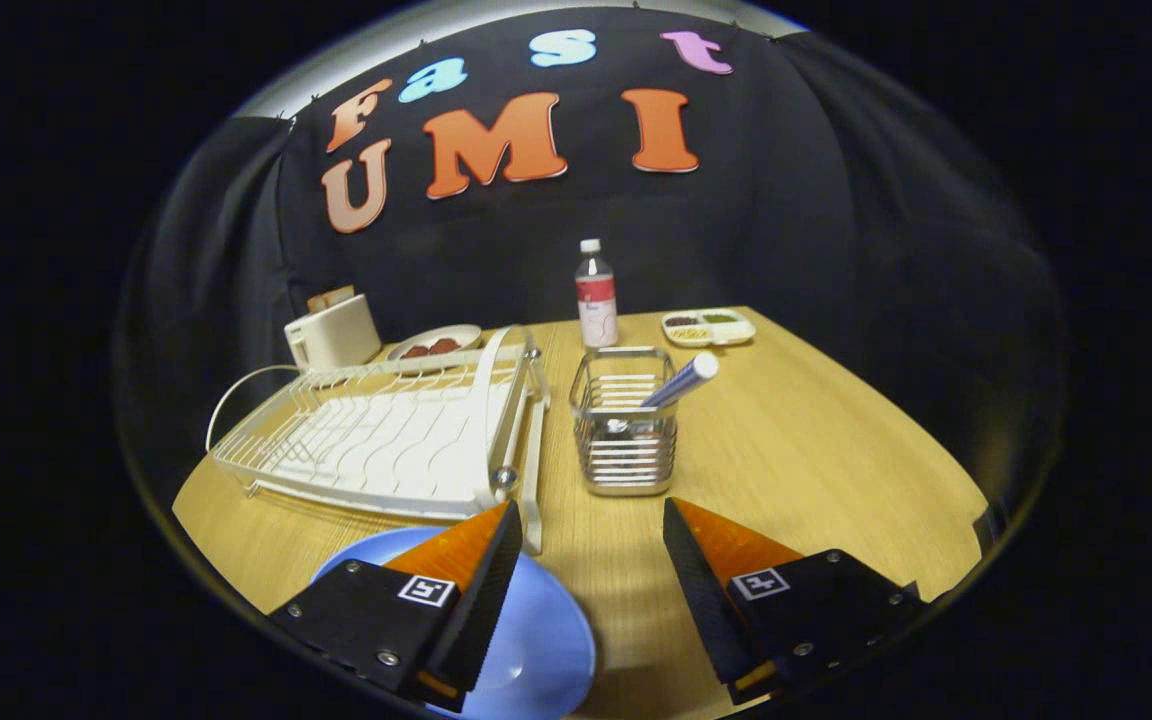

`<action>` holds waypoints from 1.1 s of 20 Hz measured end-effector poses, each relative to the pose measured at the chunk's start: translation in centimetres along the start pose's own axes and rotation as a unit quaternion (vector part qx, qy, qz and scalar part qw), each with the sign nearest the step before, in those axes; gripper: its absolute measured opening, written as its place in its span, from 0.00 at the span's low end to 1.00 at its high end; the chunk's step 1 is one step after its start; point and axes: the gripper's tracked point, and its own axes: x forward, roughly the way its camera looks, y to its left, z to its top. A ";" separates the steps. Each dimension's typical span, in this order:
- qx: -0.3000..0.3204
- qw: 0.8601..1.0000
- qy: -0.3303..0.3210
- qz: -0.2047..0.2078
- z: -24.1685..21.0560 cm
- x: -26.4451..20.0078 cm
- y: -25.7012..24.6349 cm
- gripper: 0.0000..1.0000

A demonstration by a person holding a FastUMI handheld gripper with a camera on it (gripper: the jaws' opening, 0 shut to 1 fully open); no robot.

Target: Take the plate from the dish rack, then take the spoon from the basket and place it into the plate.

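Gripper view: the blue plate (526, 640) is already lying flat on the desk (836, 470), near its front edge, just in front of the white dish rack (386, 440), so the first step looks done. The spoon (681, 382) is still leaning in the wire basket (626, 425), near the middle of the desk, with its handle sticking out. The gripper (591, 575) is being held low over the front edge, pointing at the basket. Its fingers are being kept wide apart, with nothing between them.

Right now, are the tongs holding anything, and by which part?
Nothing. The tongs are open over the table; the blue plate lies under one finger, and the spoon stands in the basket ahead.
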 end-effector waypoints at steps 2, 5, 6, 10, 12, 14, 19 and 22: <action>0.005 0.999 -0.020 -0.027 1.6 0.8 -1.6 0.85; 0.011 0.998 -0.043 -0.047 3.8 1.8 -2.7 0.80; 0.011 0.998 -0.046 -0.048 4.2 2.2 -2.8 0.77; 0.027 0.997 -0.048 -0.046 4.8 4.0 -2.8 0.59; 0.034 0.998 -0.041 -0.029 4.3 4.5 -2.0 0.52; 0.029 0.998 -0.057 -0.023 5.0 4.8 -1.5 0.41; 0.062 0.996 -0.069 -0.012 5.7 4.8 -0.3 0.16; 0.083 0.993 -0.087 -0.009 7.4 3.7 -0.9 0.10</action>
